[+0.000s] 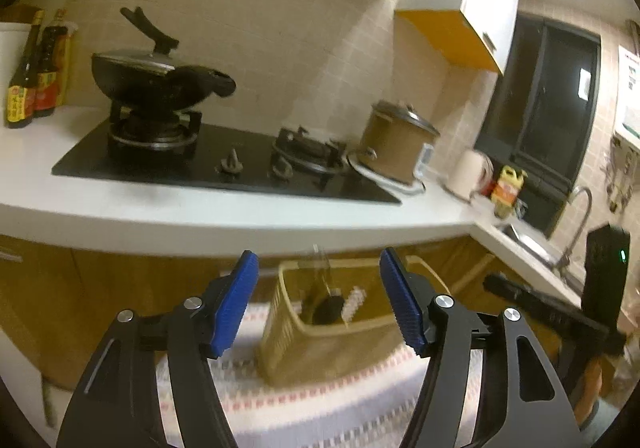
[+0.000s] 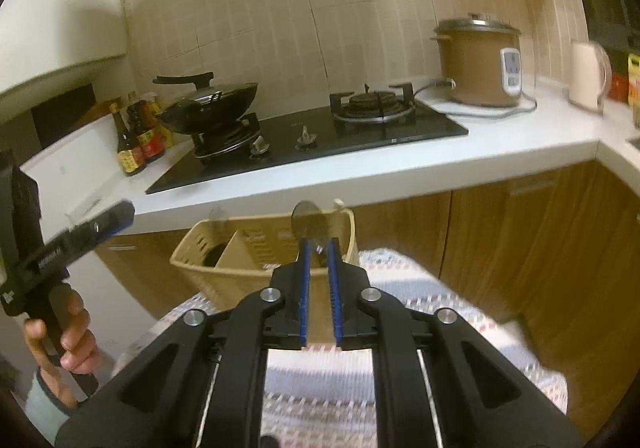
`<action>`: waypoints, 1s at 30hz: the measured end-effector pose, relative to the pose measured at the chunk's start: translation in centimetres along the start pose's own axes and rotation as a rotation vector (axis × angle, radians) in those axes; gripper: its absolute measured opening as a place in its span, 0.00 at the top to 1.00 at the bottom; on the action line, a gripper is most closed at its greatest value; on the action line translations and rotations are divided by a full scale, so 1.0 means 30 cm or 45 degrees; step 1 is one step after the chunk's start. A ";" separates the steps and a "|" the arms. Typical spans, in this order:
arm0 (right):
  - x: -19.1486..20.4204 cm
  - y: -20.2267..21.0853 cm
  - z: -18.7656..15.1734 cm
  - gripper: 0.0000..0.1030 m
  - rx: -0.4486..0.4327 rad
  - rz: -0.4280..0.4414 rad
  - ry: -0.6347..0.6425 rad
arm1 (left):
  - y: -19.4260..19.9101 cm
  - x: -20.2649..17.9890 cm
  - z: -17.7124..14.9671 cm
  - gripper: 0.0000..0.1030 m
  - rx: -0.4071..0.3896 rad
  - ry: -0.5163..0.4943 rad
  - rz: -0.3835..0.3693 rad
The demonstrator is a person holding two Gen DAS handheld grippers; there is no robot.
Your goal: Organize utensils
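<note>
A beige plastic utensil basket (image 1: 320,344) stands on a patterned cloth and also shows in the right wrist view (image 2: 260,248). It holds a dark utensil (image 1: 328,308) and a white one (image 1: 354,304). My left gripper (image 1: 320,300) is open and empty, its jaws wide apart in front of the basket. My right gripper (image 2: 318,248) is shut on a metal spoon (image 2: 306,221), which it holds bowl-up over the basket's right compartment.
The patterned cloth (image 2: 320,376) covers the surface under the basket. Behind is a white counter (image 1: 200,207) with a black hob (image 2: 320,135), a wok (image 1: 160,79), sauce bottles (image 1: 28,87), a rice cooker (image 2: 480,63) and a kettle (image 2: 586,75). Wooden cabinets (image 2: 520,240) lie below.
</note>
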State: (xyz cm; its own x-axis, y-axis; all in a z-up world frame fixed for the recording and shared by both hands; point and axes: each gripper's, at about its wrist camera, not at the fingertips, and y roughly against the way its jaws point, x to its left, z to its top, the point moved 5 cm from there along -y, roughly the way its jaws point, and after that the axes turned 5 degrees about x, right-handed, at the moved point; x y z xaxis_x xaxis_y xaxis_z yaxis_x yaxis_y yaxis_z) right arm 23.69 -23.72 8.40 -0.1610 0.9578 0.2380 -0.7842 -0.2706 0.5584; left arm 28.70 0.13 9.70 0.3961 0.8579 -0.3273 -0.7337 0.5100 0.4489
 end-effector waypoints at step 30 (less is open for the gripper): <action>0.066 -0.065 -0.510 0.48 0.825 0.035 -0.282 | -0.001 -0.076 -0.706 0.52 1.007 -0.353 0.004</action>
State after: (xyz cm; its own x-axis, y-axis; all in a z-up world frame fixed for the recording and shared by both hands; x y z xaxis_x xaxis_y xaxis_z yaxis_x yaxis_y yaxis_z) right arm 15.73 -19.82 -4.39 0.0047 0.9262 0.3770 -0.2538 -0.3636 0.8963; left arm 16.12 -3.17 -7.19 0.5918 0.7911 -0.1549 -0.1726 0.3120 0.9343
